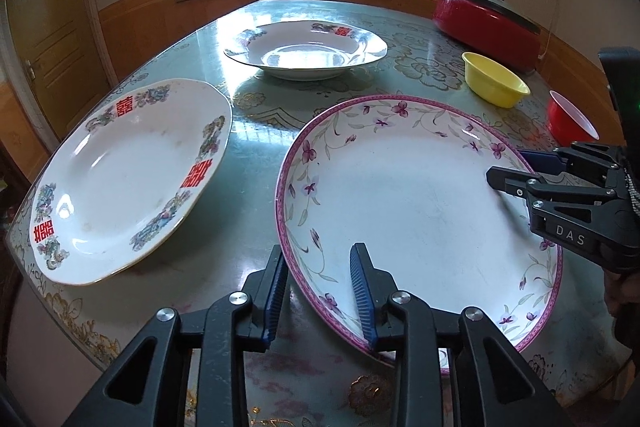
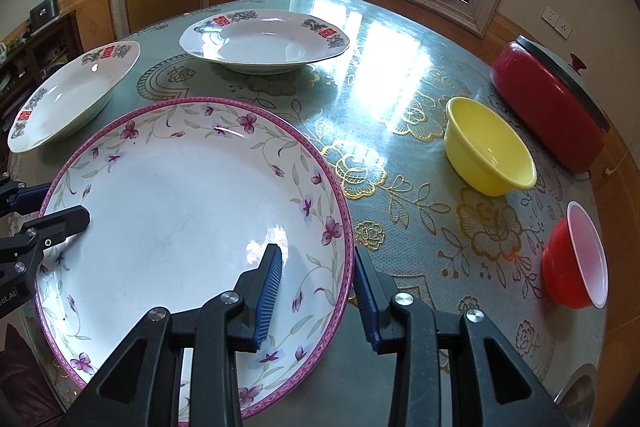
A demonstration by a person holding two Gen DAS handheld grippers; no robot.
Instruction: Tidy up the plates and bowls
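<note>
Both tools, left [image 1: 320,291] and right [image 2: 316,295], straddle, spread, the rim of our empty floral plate [image 1: 408,195] on the tabletop [image 2: 400,131], beside empty yellow bowl [image 2: 488,147] and red bowl [image 2: 576,259].

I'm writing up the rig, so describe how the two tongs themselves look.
Both are alike. The left tongs and right tongs have matte black plastic linkage arms with triangular cut-outs, joined by round silver pivot bolts. Each finger carries a ribbed blue pad. Seen from the left wrist, the right tongs' black body bears white "DAS" lettering. No cables or sleeves show.
</note>
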